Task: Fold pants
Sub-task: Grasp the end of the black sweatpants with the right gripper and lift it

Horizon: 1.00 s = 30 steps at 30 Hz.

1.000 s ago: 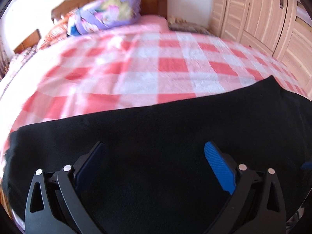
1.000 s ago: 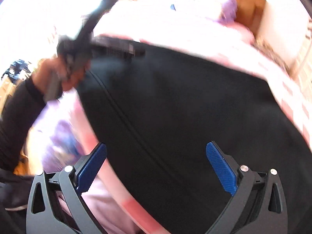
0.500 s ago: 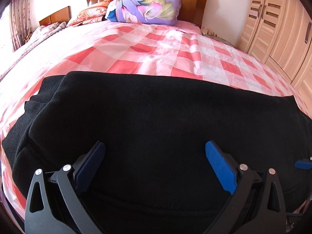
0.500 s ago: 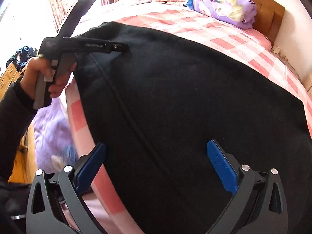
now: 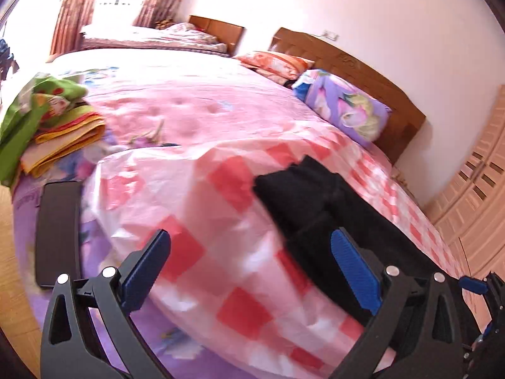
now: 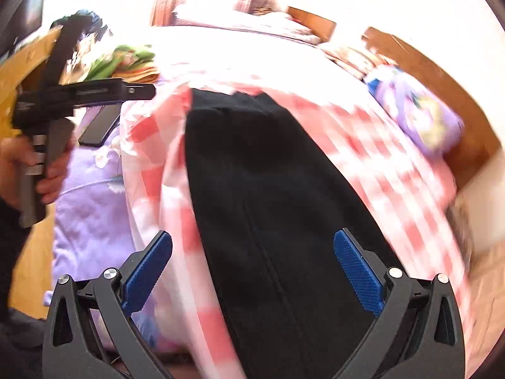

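Note:
The black pants [image 5: 303, 195] lie as a long strip on the pink checked sheet [image 5: 221, 195]. In the left wrist view they run from the middle toward the lower right. My left gripper [image 5: 251, 268] is open with nothing between its fingers, over the sheet beside the strip's left edge. In the right wrist view the pants [image 6: 268, 189] stretch away from the camera, a seam down their length. My right gripper [image 6: 252, 268] is open and empty above their near end. A hand [image 6: 47, 170] holds the left gripper [image 6: 148, 90] at the upper left, apart from the cloth.
A stack of folded green and orange cloths [image 5: 47, 120] and a flat black device [image 5: 58, 233] lie at the bed's left side on a purple cover. A purple flowered pillow [image 5: 344, 107] leans on the wooden headboard [image 5: 363, 72]. Wardrobe doors [image 5: 473, 195] stand to the right.
Both grippers have drawn back and swung left, staying open. The left one came off the pants and is now over the bare sheet. The pants look narrower and farther away.

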Each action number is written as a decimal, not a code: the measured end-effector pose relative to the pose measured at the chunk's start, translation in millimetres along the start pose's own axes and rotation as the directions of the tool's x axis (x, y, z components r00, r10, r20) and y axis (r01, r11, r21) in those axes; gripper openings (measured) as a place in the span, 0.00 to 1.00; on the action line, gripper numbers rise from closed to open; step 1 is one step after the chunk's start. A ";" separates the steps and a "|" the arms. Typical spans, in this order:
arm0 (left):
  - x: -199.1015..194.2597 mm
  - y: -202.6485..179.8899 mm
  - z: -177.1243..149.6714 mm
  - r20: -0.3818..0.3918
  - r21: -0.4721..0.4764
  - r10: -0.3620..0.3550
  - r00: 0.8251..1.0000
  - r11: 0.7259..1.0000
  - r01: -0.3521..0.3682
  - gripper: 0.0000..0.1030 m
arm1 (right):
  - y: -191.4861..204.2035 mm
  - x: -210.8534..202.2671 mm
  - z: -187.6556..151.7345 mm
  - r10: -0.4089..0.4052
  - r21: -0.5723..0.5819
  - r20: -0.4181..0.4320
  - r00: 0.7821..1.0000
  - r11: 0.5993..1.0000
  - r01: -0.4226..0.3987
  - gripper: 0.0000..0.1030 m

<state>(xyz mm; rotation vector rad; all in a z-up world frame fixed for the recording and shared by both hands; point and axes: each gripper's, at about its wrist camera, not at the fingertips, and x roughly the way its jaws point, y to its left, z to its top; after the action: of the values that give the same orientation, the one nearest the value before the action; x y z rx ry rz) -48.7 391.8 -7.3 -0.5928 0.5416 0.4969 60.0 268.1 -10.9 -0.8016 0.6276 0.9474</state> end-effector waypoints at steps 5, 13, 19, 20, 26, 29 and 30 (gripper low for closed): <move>-14.7 22.8 -21.0 -0.046 0.050 0.060 0.997 0.997 -0.058 0.98 | 25.6 67.8 26.3 -0.033 -0.040 -0.064 0.997 0.999 0.030 0.94; 16.5 16.3 -45.1 -0.147 0.086 0.012 0.989 0.996 0.001 0.98 | 38.1 91.4 47.6 -0.170 -0.115 -0.046 0.984 0.980 0.163 0.86; 28.3 10.2 -53.8 -0.178 0.067 -0.012 0.984 0.997 0.025 0.98 | 28.8 82.1 52.7 -0.054 -0.007 0.009 0.999 0.999 0.054 0.52; 27.6 9.9 -54.0 -0.177 0.068 -0.017 0.984 0.997 0.029 0.98 | 22.5 78.5 51.1 -0.014 0.039 0.029 0.999 0.999 0.012 0.45; 26.8 -0.4 -49.5 -0.182 0.055 -0.077 0.980 0.995 0.088 0.98 | -4.6 71.2 47.9 0.123 0.230 0.103 0.987 0.962 -0.144 0.31; 33.5 -10.4 -48.4 -0.191 0.062 -0.091 0.977 0.993 0.105 0.98 | 3.7 82.0 57.2 0.093 0.189 0.038 0.995 0.977 -0.099 0.34; 36.2 -13.1 -49.4 -0.198 0.063 -0.092 0.976 0.992 0.107 0.98 | 5.6 87.0 59.5 0.093 0.176 0.015 0.996 0.980 -0.094 0.37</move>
<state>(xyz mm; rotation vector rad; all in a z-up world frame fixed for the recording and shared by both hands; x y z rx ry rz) -30.3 361.2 -58.7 -0.5982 0.7092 0.3241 101.6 358.5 -46.1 -0.6152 0.7377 0.9647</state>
